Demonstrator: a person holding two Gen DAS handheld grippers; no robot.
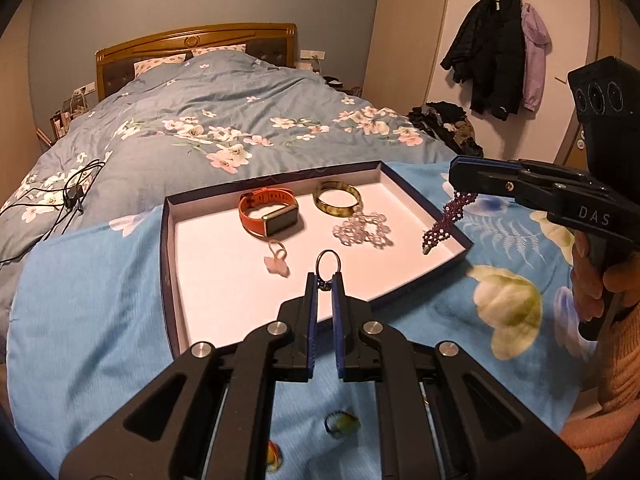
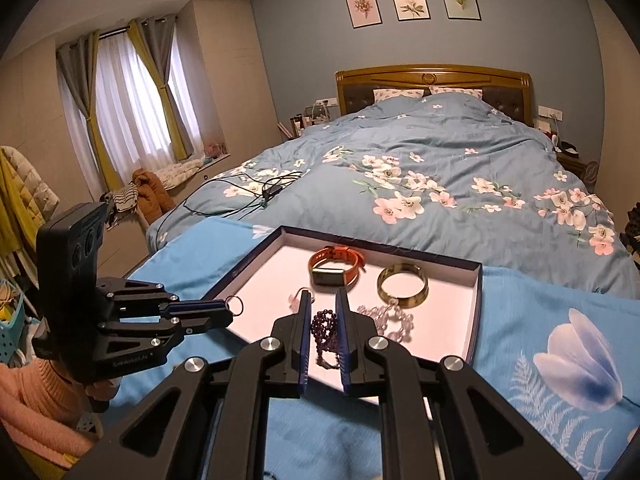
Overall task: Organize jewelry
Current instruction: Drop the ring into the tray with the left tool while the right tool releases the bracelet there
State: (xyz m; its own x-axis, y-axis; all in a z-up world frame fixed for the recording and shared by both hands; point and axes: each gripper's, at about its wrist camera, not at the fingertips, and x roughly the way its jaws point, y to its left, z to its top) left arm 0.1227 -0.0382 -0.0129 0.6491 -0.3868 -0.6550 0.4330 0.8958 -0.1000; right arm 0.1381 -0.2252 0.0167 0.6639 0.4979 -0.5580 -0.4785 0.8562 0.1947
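Observation:
A shallow dark-blue box lid (image 1: 172, 240) with a white floor lies on a blue cloth on the bed. In it lie an orange watch (image 1: 269, 211), a yellow-green bangle (image 1: 337, 199), a clear bead bracelet (image 1: 362, 230) and a pink butterfly ring (image 1: 277, 261). My left gripper (image 1: 324, 280) is shut on a thin metal ring (image 1: 328, 263), held over the lid's near part; it also shows in the right wrist view (image 2: 228, 314). My right gripper (image 2: 323, 300) is shut on a purple bead bracelet (image 2: 326, 330), which hangs over the lid's right edge (image 1: 444, 220).
The blue flowered cloth (image 1: 80, 320) covers the bed's foot. A black cable (image 1: 68, 196) lies on the duvet to the left. Jackets (image 1: 496, 56) hang on the right wall. Small coloured items (image 1: 340, 424) lie on the cloth under my left gripper.

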